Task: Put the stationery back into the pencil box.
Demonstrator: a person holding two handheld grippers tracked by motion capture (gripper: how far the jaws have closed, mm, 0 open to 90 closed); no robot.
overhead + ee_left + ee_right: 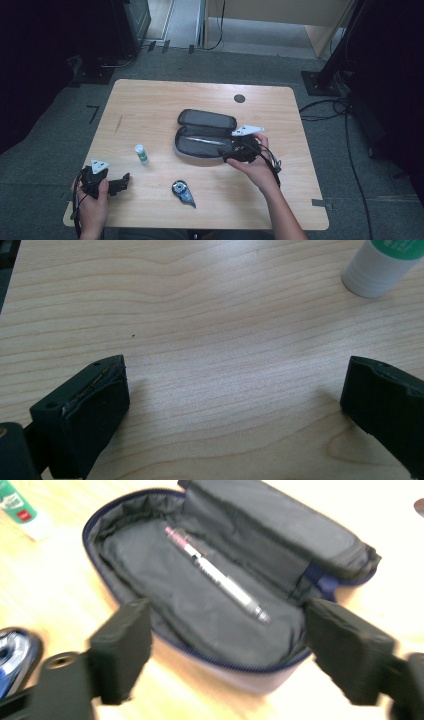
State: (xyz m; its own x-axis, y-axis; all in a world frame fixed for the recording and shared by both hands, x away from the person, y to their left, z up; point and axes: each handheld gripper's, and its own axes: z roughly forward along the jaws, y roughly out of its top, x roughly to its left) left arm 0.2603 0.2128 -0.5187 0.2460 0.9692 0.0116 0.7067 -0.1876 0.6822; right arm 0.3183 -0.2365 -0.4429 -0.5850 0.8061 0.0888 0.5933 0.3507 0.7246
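A black pencil case [204,133] lies open in the middle of the wooden table [150,100], lid folded back. Inside it rests a silver pen [217,575] with a pink end. My right gripper [227,647] hovers open at the case's near right end, nothing between its jaws; in the high view the right gripper [243,147] sits at the case's right edge. My left gripper [120,182] is open near the table's front left corner, jaws wide over bare wood. A white glue stick [141,153] with a green label lies just beyond it, also seen as the glue stick [380,265].
A blue correction tape dispenser [183,192] lies near the front edge, between the two hands; its edge is the dispenser [12,655]. A dark round grommet [239,98] sits at the table's far side. Cables and stands surround the table on the floor.
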